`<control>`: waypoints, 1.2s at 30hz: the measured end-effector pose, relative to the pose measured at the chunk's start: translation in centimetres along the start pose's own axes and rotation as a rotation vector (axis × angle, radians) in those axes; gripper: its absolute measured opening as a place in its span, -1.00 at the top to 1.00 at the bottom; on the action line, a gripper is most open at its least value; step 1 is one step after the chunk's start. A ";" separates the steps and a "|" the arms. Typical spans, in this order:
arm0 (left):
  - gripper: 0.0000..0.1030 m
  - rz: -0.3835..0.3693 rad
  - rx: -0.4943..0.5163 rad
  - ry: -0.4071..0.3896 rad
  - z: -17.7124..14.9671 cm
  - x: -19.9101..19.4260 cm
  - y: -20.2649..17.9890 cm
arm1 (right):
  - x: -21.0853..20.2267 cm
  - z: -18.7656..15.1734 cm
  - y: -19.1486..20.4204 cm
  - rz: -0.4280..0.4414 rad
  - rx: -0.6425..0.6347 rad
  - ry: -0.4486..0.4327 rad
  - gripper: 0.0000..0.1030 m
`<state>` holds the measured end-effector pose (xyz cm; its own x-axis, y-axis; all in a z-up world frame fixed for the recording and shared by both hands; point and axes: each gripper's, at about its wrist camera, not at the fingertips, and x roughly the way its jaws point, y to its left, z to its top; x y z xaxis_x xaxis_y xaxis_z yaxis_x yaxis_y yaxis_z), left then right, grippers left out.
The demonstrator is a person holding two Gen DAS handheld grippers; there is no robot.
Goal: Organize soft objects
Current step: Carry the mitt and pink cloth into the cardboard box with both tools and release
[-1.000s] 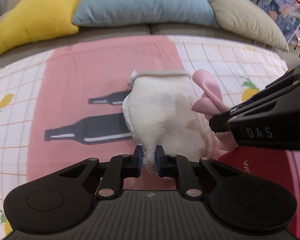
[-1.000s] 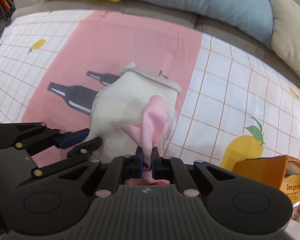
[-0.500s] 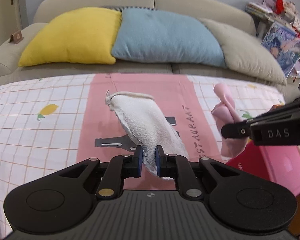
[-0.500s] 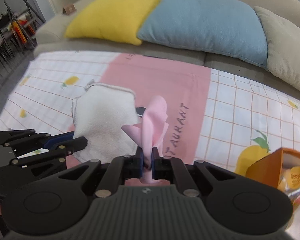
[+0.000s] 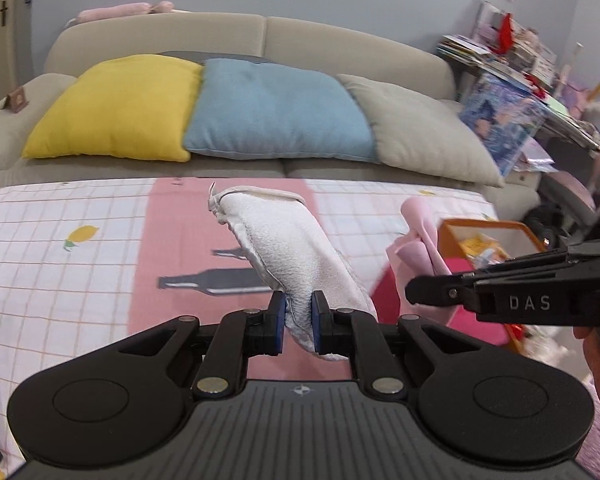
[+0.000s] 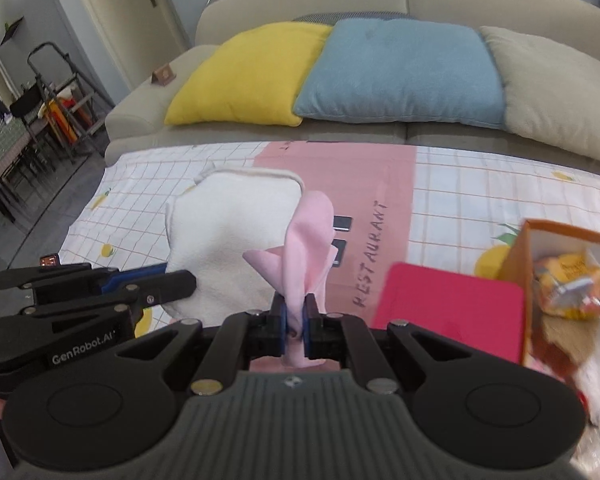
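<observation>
Left gripper (image 5: 297, 320) pinches the lower edge of a white fleecy cloth (image 5: 288, 248), pads pressed into the fabric; the cloth stands up and away from the gripper, lifted clear of the tabletop (image 5: 80, 264), its bound hem at the far end. Right gripper (image 6: 295, 322) pinches a bunched pink cloth (image 6: 306, 248), jaws nearly together on the gathered fabric, which rises in a twisted plume above the pads. The two cloths sit side by side in the air, white on the left, pink on the right, just beside each other. Tabletop covered with a checked cloth bearing lemons and a pink band with bottle prints. Red flat item (image 6: 448, 308) and an orange box (image 6: 548, 248) holding snack packets at the right. Behind: beige sofa (image 5: 340, 40) with yellow cushion (image 5: 116, 108), blue cushion (image 5: 276, 112) and grey cushion (image 5: 416, 128).
</observation>
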<state>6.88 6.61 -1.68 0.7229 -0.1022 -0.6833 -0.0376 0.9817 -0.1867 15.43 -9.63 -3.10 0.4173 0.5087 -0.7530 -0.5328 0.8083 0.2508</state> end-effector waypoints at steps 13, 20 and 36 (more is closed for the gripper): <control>0.72 -0.193 0.089 0.027 0.6 -0.7 -7.7 | -7.4 -4.9 -6.8 -0.173 0.093 -0.077 0.91; 0.72 -0.289 0.173 0.062 1.4 1.0 -12.6 | -9.9 -5.8 -12.5 -0.294 0.172 -0.097 0.91; 0.71 -0.373 0.332 0.240 0.5 7.5 -21.9 | -5.3 -10.7 -21.0 -0.410 0.199 0.109 0.90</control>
<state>13.45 -15.56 -2.39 0.4662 -0.4482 -0.7627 0.4385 0.8659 -0.2408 16.54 -32.44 -10.92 0.4785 0.1097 -0.8712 -0.1838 0.9827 0.0228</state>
